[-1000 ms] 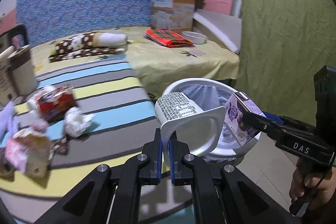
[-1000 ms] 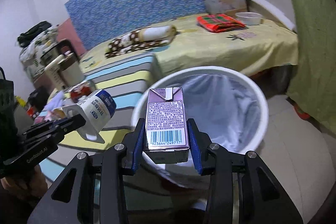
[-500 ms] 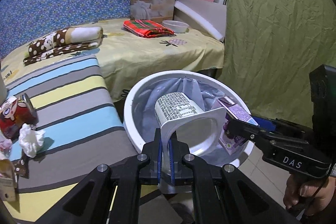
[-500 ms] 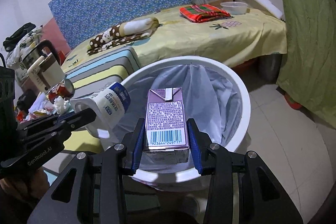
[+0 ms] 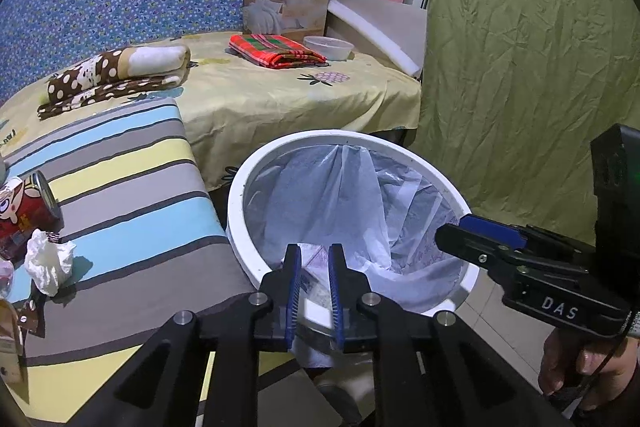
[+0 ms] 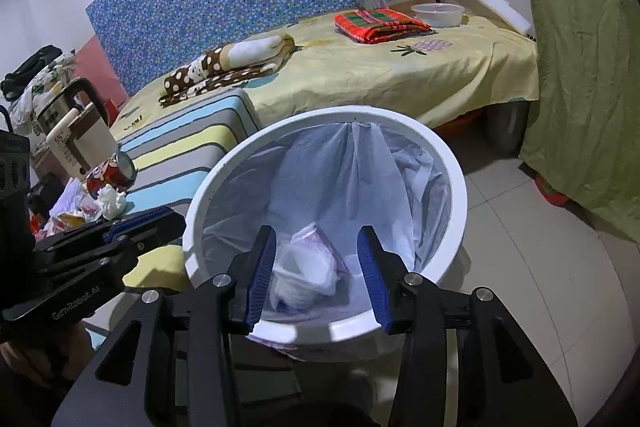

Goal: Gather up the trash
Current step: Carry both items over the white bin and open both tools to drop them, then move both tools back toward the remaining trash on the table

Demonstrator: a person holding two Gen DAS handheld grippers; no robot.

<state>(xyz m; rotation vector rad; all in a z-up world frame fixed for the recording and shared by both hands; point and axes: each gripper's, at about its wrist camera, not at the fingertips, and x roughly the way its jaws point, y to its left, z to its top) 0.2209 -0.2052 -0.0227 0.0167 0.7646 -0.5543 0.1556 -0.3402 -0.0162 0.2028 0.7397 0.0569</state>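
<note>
Two black grippers with blue ribbed pads hang over a round white bin lined with thin, crinkled translucent plastic. The right gripper, at lower centre, gapes wide and empty; directly below, a white cup and purple carton lie in the liner. The left gripper is parted narrowly, holding nothing. Crumpled tissue and a red can rest on striped fabric at the left. The right gripper's body reads "DAS".

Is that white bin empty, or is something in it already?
Not empty. The white bin has a pale cup and a purple carton lying at the bottom of its liner.
</note>
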